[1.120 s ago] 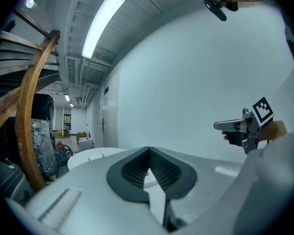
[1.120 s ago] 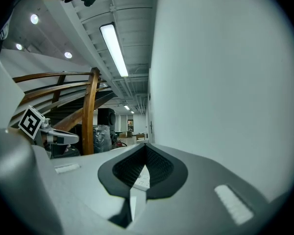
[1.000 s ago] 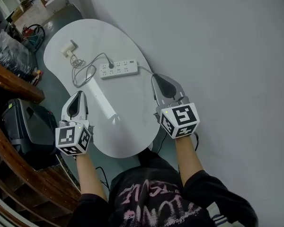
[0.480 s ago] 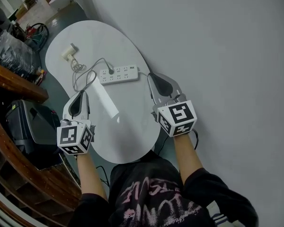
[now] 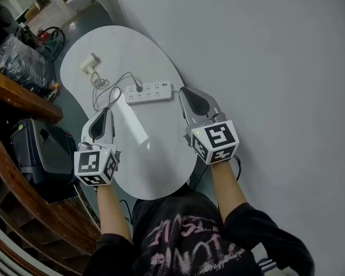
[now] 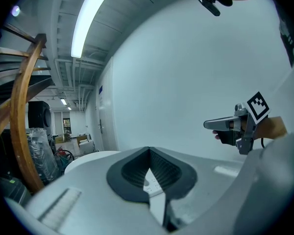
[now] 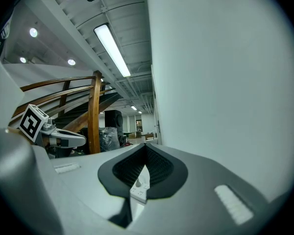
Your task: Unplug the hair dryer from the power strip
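Looking steeply down from head height. On the right, a broad plain grey wall (image 5: 264, 68). Pushed up against it, a white glossy table (image 5: 161, 160) with rounded ends, stretching from near to far left. To the left of the table, a curved wooden rail (image 5: 20, 94) and a black case (image 5: 37, 151) on the floor below.

Held over the near half of the table, two grey grippers, each topped by a marker cube and carried on a bare forearm. Left gripper (image 5: 107, 110) above the table's left edge, jaws together at the tips, nothing between them, just short of a loop of cord. Right gripper (image 5: 183, 91) near the wall, jaws likewise closed tip to tip and empty, pointed at the power strip and just beside its right end.

Across the middle of the table, a long white power strip (image 5: 149, 92). Trailing from it to the far left, a thin grey cord (image 5: 100, 94) in loose loops. At the cord's far end, a small cream hair dryer (image 5: 89, 66), lying on the far left of the table, well apart from both grippers. Seated in the strip's left part, a small dark plug (image 5: 139, 88).
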The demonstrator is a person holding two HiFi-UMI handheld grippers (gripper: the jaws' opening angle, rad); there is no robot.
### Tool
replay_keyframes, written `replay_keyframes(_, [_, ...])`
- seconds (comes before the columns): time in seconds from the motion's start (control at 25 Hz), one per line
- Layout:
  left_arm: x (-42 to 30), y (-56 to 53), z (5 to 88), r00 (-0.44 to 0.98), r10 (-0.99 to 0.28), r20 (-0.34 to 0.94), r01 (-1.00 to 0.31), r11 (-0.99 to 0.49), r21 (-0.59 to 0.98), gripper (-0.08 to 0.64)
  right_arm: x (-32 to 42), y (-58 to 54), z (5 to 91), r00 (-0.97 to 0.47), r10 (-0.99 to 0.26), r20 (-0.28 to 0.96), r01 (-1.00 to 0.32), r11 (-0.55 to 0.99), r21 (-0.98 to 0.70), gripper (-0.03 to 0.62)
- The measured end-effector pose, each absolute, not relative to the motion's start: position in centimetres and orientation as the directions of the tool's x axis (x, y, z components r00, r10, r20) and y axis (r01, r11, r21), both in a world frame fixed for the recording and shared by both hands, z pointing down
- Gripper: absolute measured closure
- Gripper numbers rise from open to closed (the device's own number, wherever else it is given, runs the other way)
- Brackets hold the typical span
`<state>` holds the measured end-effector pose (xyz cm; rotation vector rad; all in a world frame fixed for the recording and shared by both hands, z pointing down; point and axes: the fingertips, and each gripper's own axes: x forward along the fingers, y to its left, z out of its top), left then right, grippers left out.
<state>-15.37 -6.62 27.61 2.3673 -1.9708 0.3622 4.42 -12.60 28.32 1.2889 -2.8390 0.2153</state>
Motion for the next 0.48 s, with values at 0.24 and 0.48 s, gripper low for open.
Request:
replay_keyframes(0.24, [-15.76,-6.77,27.31,0.171,-0.968,0.186,-0.976,-0.193,-0.106,0.560,4.15,-12.62,28.31,-0.651,-0.755,0.079,-0.758,0.642,-0.115,0.581])
replay_keyframes(0.48, [-16.14,-7.43,28.03,0.191,-0.965,0.180,-0.976,-0.207,-0.073,0.560,3.55,-12.73,28.96,-0.641,-0.762,0.093,-0.767,0.632,-0.111,0.581])
